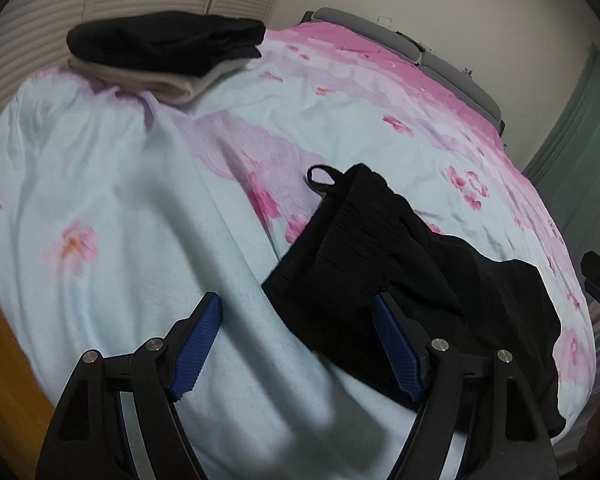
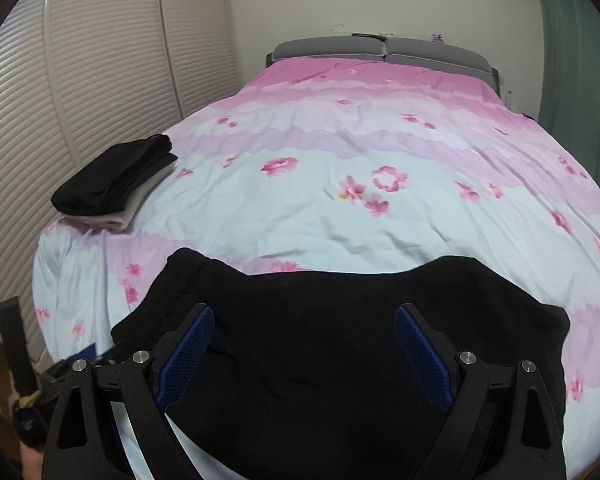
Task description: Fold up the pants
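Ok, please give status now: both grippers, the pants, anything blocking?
Left gripper open, empty. Right gripper open, empty, over black pants. Pants lie on bedspread. Folded stack far off, nothing blocking.

pants (image 2: 340, 320): looking like matt black cloth, ribbed at the waistband
bedspread (image 2: 300, 208): showing smooth, lightly creased printed cloth
left hand-held gripper (image 1: 298, 344): showing matt black plastic, shiny metal pins
pads (image 1: 198, 348): showing rough, knurled blue facing
floor (image 1: 0, 340): looking like smooth wood

Dim soft indoor light, fisheye-bent dark edges, left view motion-blurred
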Action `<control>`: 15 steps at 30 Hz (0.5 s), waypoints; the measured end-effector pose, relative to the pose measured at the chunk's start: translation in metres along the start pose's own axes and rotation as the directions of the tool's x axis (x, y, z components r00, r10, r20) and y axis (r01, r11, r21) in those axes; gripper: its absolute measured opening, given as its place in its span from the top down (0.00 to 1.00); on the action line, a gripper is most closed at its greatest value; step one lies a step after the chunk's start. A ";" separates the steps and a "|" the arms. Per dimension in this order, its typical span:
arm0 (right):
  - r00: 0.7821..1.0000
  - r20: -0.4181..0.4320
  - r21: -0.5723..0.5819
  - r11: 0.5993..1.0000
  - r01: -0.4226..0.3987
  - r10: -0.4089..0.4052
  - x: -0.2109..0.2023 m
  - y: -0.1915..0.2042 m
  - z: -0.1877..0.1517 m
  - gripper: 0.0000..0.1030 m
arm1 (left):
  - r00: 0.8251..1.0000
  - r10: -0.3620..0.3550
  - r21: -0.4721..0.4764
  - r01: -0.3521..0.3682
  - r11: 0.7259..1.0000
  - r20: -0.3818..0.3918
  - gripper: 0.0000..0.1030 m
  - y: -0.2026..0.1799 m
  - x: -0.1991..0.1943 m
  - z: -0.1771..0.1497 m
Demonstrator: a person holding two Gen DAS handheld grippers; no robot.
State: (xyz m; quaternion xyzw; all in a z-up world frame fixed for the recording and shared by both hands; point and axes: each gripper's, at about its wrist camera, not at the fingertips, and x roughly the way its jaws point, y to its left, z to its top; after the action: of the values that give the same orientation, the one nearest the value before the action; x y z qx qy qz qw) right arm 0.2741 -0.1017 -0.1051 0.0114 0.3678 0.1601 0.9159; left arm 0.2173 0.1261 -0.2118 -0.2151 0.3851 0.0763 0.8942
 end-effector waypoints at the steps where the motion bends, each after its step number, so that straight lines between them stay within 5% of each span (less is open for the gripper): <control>1: 1.000 -0.003 -0.004 1.000 -0.005 0.005 0.002 0.001 0.000 0.10 | 1.000 0.001 -0.005 -0.001 1.000 -0.002 0.26 -0.001 0.003 0.000; 8: 0.999 -0.044 -0.007 1.000 -0.013 0.013 0.014 0.007 -0.017 0.10 | 1.000 -0.007 -0.027 0.008 1.000 0.024 0.29 -0.001 0.010 0.001; 15: 0.998 -0.053 0.027 0.999 -0.030 0.031 0.016 0.002 -0.022 0.10 | 0.997 -0.009 -0.019 0.010 1.000 0.076 0.51 -0.003 -0.001 0.005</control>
State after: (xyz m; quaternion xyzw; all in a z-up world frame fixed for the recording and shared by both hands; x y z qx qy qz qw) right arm 0.2691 -0.0967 -0.1313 0.0249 0.3938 0.1694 0.9031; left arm 0.2211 0.1258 -0.2067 -0.2228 0.3491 0.0839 0.9064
